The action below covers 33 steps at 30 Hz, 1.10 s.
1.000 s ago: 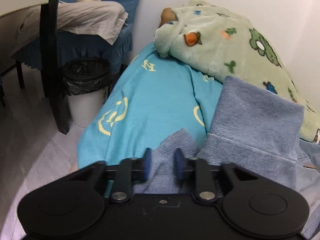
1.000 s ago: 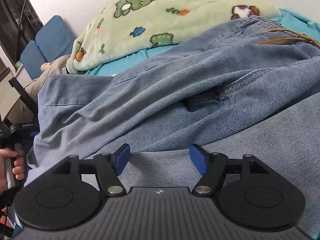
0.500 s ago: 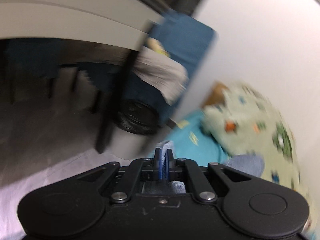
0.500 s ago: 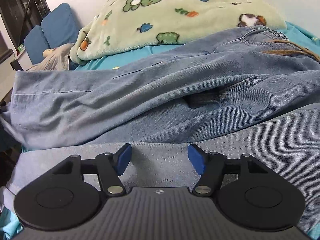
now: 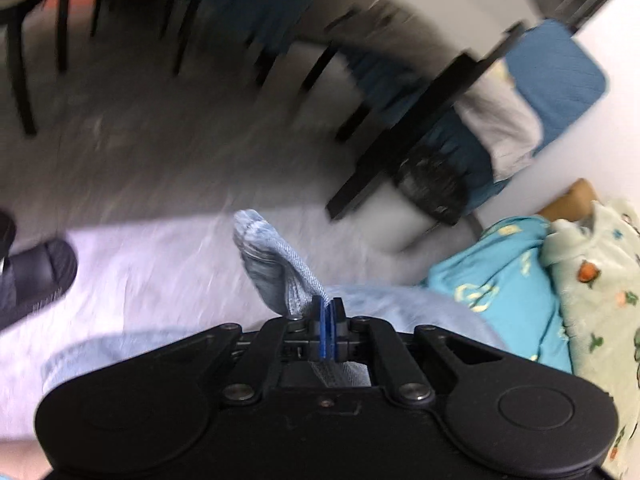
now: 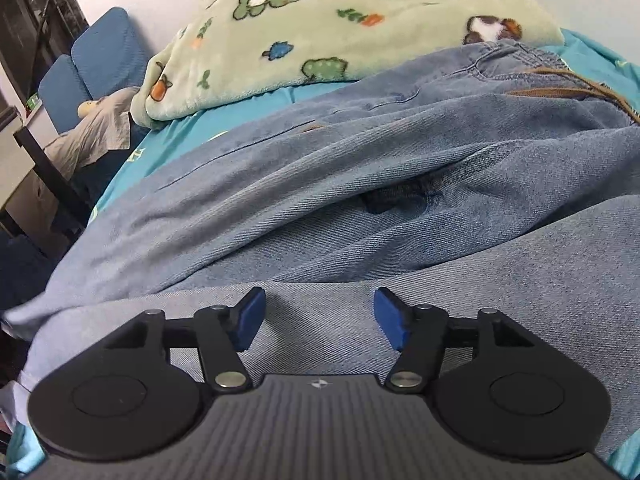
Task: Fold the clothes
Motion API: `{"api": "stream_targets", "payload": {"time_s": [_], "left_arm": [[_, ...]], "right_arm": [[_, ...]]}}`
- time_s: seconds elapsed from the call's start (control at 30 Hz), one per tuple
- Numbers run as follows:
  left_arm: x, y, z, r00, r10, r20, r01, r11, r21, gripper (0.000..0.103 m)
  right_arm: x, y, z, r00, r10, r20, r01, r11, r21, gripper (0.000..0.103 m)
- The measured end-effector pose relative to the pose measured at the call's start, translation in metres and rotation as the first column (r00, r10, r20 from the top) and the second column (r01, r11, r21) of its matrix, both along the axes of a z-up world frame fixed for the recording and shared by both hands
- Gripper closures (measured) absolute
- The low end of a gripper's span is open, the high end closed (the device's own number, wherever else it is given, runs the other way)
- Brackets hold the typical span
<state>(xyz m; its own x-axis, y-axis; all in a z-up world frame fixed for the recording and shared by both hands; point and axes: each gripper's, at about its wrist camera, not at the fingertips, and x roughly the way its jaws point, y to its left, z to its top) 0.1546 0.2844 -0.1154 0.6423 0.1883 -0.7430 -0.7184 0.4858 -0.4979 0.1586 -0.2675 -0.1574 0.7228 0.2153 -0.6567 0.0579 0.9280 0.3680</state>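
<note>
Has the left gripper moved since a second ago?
Yes. The left gripper, shut on the jeans, swung left and lifted: the blanket slid to the right edge.

From my right wrist view, the jeans [image 6: 360,200] lay across the middle on the bedsheet [image 6: 256,108], the blanket [image 6: 320,28] behind them at top, a chair [image 6: 100,52] at upper left.

Left gripper [image 5: 327,326], right gripper [image 6: 319,316]: matte black bodies, blue-padded fingers [image 6: 251,317], silver pivot screws, ribbed grey centre.
</note>
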Motion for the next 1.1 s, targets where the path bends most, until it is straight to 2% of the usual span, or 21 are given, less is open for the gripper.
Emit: {"api": "stream_targets", "payload": {"time_s": [0.07,0.13,0.23,0.3,0.37,0.43,0.53,0.57,0.63,0.77,0.87,0.97,1.1], "left_arm": [[-0.005,0.007,-0.004,1.000,-0.006,-0.015,0.005,0.999,-0.036,0.100],[-0.015,0.016,-0.003,1.000,-0.025,0.006,0.025,0.996,-0.087,0.100],[-0.039,0.029,-0.005,0.998,-0.039,0.057,0.049,0.982,-0.183,0.097],[-0.057,0.042,-0.005,0.997,-0.053,0.062,0.067,0.965,-0.252,0.090],[-0.075,0.056,-0.005,0.996,-0.069,0.056,0.083,0.945,-0.316,0.073],[-0.079,0.061,0.000,0.994,-0.105,0.000,0.099,0.938,-0.334,0.061],[-0.088,0.066,0.001,0.979,-0.188,-0.084,0.150,0.932,-0.330,0.058],[-0.092,0.066,-0.001,0.976,-0.204,-0.082,0.162,0.921,-0.355,0.051],[-0.105,0.067,-0.011,0.972,-0.224,-0.067,0.176,0.891,-0.418,0.045],[-0.126,0.067,-0.039,0.969,-0.241,-0.047,0.179,0.824,-0.537,0.044],[-0.138,0.073,-0.058,0.979,-0.203,-0.037,0.143,0.795,-0.590,0.043],[-0.145,0.081,-0.077,0.989,-0.146,-0.021,0.100,0.770,-0.630,0.043],[-0.134,0.083,-0.096,0.992,-0.130,-0.010,0.091,0.745,-0.661,0.043]], "right_arm": [[0.001,-0.005,0.002,1.000,-0.015,-0.007,0.015,0.999,0.044,0.039],[0.001,-0.010,0.004,0.999,-0.033,-0.009,0.033,0.996,0.087,0.039],[-0.003,-0.020,0.017,0.996,-0.088,0.008,0.087,0.992,0.088,0.041],[-0.007,-0.029,0.030,0.992,-0.118,0.031,0.115,0.988,0.105,0.040],[-0.013,-0.039,0.041,0.989,-0.144,0.035,0.138,0.979,0.153,0.040],[-0.018,-0.050,0.049,0.986,-0.167,0.026,0.159,0.967,0.201,0.040],[-0.026,-0.065,0.064,0.983,-0.185,0.016,0.176,0.957,0.231,0.041],[-0.028,-0.070,0.070,0.982,-0.186,0.019,0.177,0.957,0.228,0.041],[-0.040,-0.080,0.091,0.978,-0.198,0.067,0.181,0.964,0.197,0.041],[-0.069,-0.110,0.130,0.959,-0.222,0.174,0.189,0.964,0.185,0.036],[-0.091,-0.134,0.140,0.936,-0.288,0.203,0.257,0.952,0.166,0.033],[-0.106,-0.159,0.133,0.923,-0.351,0.160,0.332,0.934,0.131,0.028],[-0.112,-0.191,0.110,0.905,-0.426,0.023,0.422,0.901,0.099,0.026]]}}
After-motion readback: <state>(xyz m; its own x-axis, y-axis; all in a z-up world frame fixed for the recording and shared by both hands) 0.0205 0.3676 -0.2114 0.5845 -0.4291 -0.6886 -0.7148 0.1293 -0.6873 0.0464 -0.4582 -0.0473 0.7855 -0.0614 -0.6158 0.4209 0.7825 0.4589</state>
